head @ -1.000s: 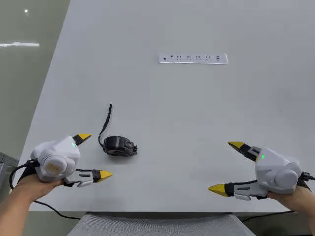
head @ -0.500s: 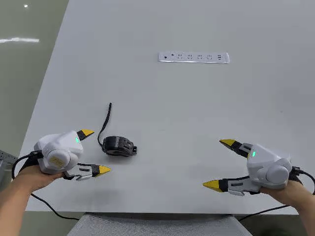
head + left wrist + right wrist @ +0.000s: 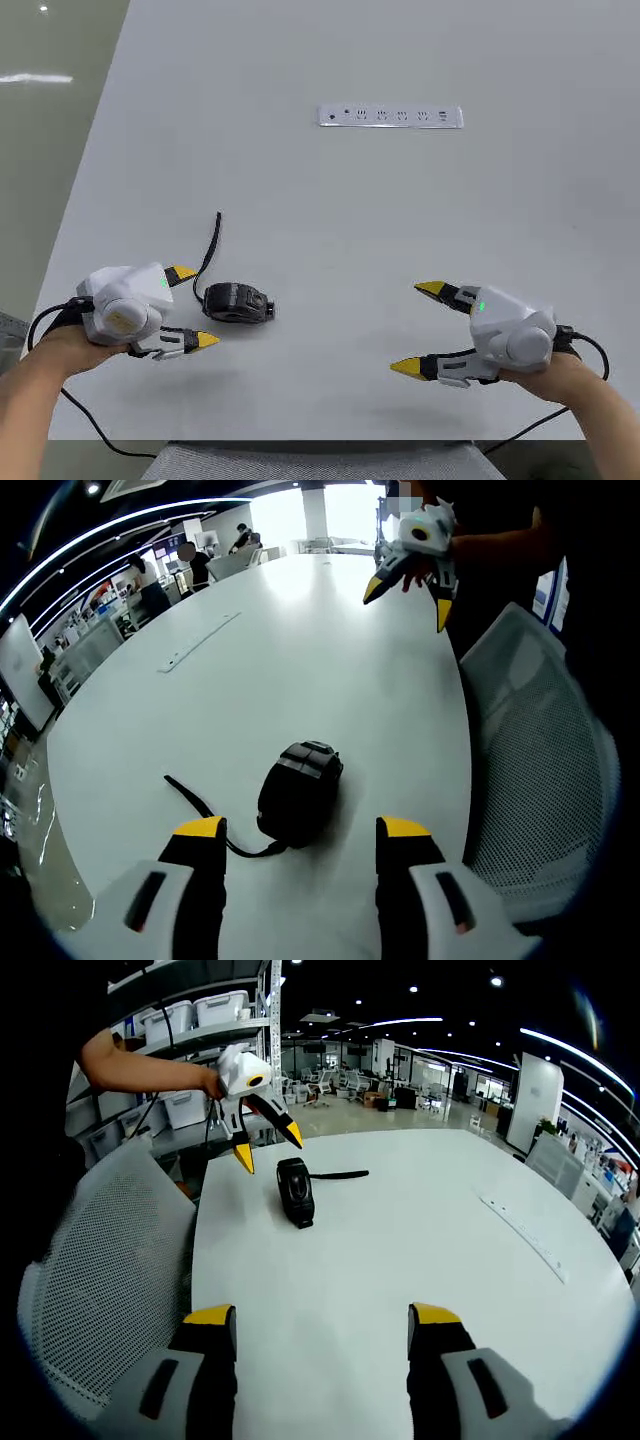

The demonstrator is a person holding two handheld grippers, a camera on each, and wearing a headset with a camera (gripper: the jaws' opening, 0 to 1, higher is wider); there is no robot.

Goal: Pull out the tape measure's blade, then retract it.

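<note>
White counter (image 3: 330, 200) carries a power strip (image 3: 390, 116) at 12 o'clock in the head view. Right tongs (image 3: 418, 328), spread and empty, are at 4 o'clock near the front edge. Left tongs (image 3: 196, 306), also spread and empty, are at 8 o'clock. Black tape measure (image 3: 236, 301) lies on the counter just beyond the left tongs' yellow tips, untouched, blade not yet pulled out. Its strap (image 3: 212, 250) trails toward 11 o'clock.
</note>
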